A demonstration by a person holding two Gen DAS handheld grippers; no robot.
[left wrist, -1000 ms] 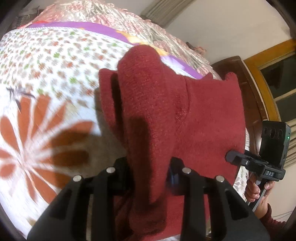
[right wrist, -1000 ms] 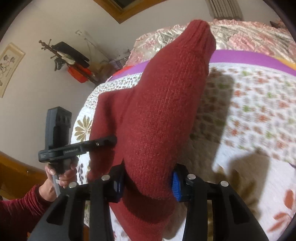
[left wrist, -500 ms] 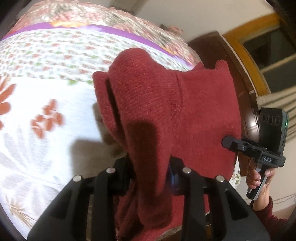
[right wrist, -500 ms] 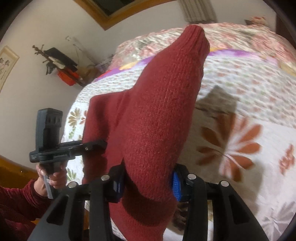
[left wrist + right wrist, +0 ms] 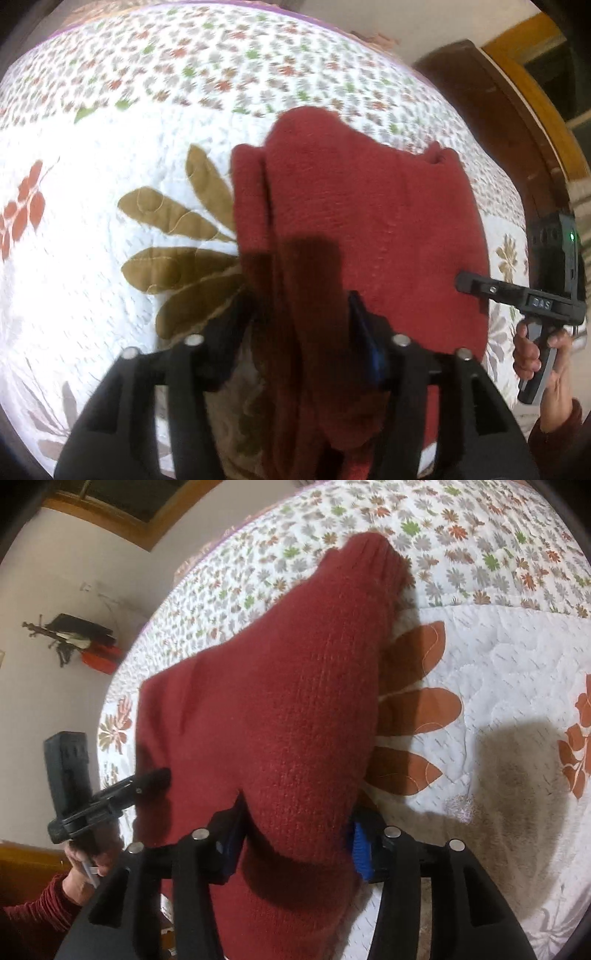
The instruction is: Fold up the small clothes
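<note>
A dark red knitted garment (image 5: 369, 229) hangs stretched between both grippers over a floral quilted bed (image 5: 110, 147). My left gripper (image 5: 306, 325) is shut on one bunched edge of it, and the cloth drapes forward over the fingers. In the right wrist view the same red garment (image 5: 288, 709) runs up to a narrow cuff-like end, and my right gripper (image 5: 295, 838) is shut on its other edge. Each view shows the opposite gripper: the right one (image 5: 476, 286) and the left one (image 5: 147, 781), each pinching the garment's side and held by a hand.
The quilt (image 5: 498, 664) spreads under and beyond the garment, white with small flowers and large leaf patches. A dark wooden headboard (image 5: 498, 110) rises at the right. In the right wrist view a wall with hanging items (image 5: 74, 638) lies beyond the bed's left edge.
Both grippers have tilted down toward the bed with the garment still held; the wall and pillows left the view and the quilt now fills it. The garment hangs closer to the quilt.
</note>
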